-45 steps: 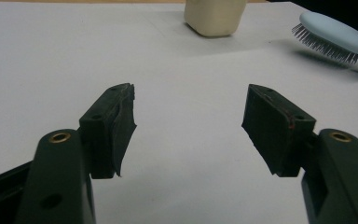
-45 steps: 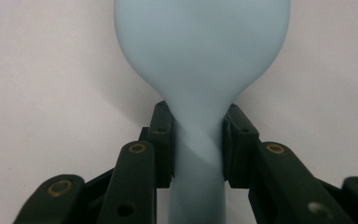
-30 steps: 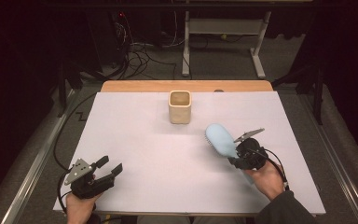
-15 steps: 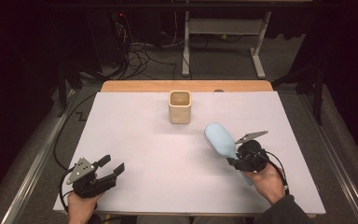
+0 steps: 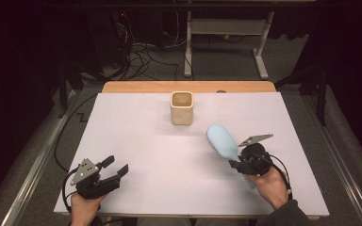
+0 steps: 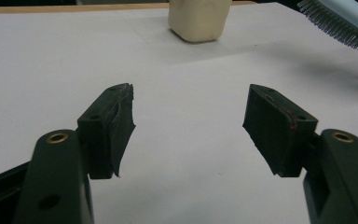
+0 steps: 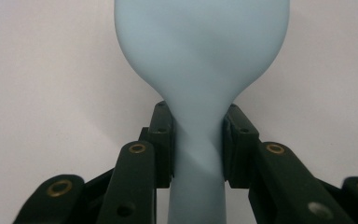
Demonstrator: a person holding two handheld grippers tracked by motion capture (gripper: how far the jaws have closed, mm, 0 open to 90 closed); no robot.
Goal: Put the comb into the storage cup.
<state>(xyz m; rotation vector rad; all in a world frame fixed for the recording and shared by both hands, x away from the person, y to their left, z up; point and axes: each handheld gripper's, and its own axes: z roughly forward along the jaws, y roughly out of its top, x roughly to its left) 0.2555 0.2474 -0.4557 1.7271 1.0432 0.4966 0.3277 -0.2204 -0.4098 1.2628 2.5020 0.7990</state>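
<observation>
Resting at the lower left of the high view, the left gripper (image 5: 107, 172) is sitting low over the white table (image 5: 136, 136) with its jaws parted and nothing between them; in the left gripper view its pads (image 6: 121, 126) are standing well apart over bare table, with the cup (image 6: 198, 18) at the top middle of that frame and bristles of the brush (image 6: 340, 23) poking in at the upper right. Moving to the middle of the high view, the cup (image 5: 182, 108) is standing upright and open-mouthed near the far edge of the table, and as far as can be seen it is holding nothing. To the lower right of it, the right gripper (image 5: 238, 162) is clamping the brush (image 5: 222, 142) by the neck where the handle meets the head, holding it off the table with the head pointing toward the upper left of the frame, bristles facing left. The right gripper view is showing both pads (image 7: 164, 140) pressing the pale blue neck of the brush (image 7: 200, 60) from either side. Judging by this, the pickup is done; what is left is likely carrying the brush to the cup, which is near but apart from it, and dropping it in. The handle end is sitting behind the gripper, so getting it in handle-first may call for turning the wrist or passing it to the idle left gripper.
</observation>
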